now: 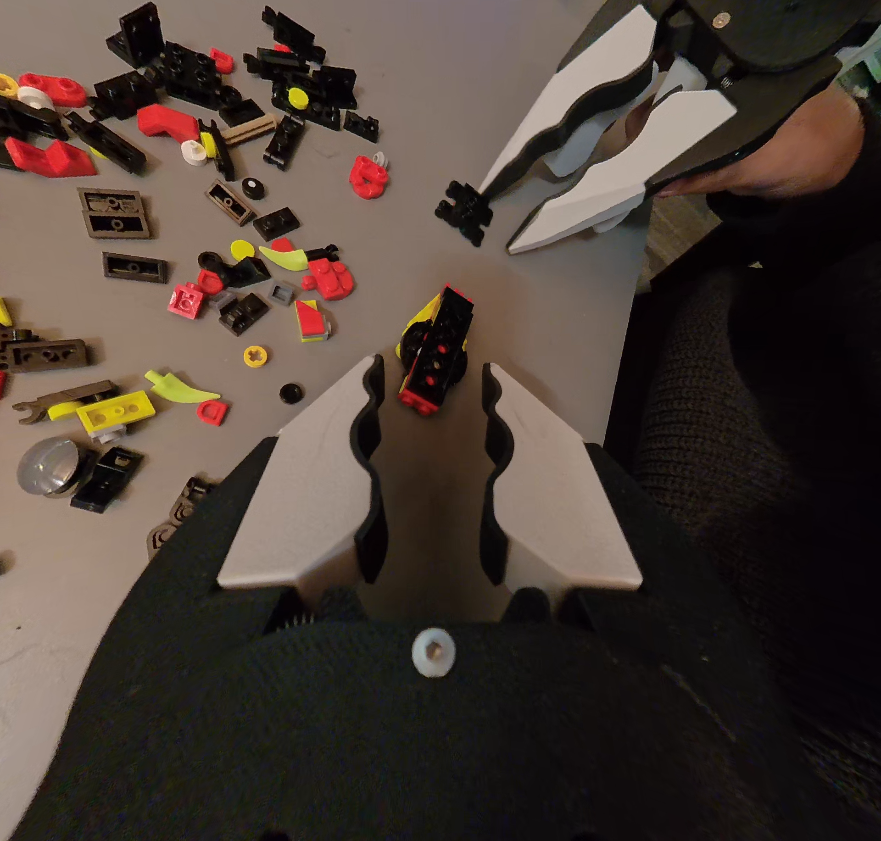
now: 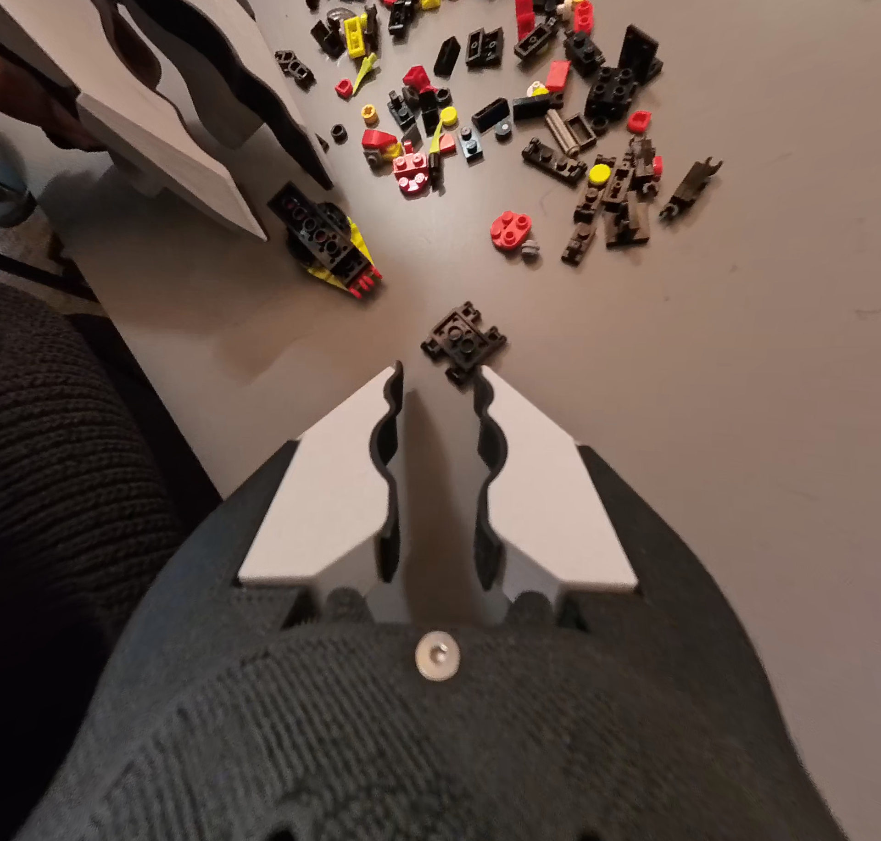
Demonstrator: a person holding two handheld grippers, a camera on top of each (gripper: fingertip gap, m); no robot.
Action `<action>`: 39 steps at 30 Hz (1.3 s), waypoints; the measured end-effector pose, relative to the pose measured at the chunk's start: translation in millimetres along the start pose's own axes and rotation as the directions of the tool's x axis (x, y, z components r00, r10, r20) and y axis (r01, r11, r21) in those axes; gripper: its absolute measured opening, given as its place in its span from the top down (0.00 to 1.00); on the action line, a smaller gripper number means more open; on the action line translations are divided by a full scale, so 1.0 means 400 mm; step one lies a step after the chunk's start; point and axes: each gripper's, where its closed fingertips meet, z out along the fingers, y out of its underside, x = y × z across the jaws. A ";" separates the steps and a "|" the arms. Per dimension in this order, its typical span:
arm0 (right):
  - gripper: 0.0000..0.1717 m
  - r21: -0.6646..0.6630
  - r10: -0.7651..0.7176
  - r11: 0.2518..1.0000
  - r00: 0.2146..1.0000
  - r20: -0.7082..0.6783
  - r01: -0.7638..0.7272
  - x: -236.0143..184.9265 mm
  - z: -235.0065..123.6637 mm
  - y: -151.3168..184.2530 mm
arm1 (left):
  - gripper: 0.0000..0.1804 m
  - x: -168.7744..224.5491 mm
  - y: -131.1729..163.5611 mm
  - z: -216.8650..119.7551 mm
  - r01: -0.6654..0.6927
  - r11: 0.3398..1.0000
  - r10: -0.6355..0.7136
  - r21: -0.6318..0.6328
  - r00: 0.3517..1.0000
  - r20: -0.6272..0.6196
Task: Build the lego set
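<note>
Both claws stood open, empty; model (image 1: 436, 351) lay lengthwise at my left claw's (image 1: 433, 365) twelve; black piece (image 2: 463, 341) touched my right claw's (image 2: 438, 370) one-o'clock tip (image 2: 484, 384).

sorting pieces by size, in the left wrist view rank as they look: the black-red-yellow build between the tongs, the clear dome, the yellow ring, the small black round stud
1. Black-red-yellow build
2. Clear dome, not far behind; nearness to the camera makes that gap unsure
3. Yellow ring and small black round stud look alike; no ranking between them
</note>
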 end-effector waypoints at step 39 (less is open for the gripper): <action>0.89 0.006 -0.638 0.755 0.731 0.243 0.656 0.006 0.014 -0.042 | 0.78 0.001 -0.002 0.001 0.016 1.000 -0.016 0.008 1.000 -0.009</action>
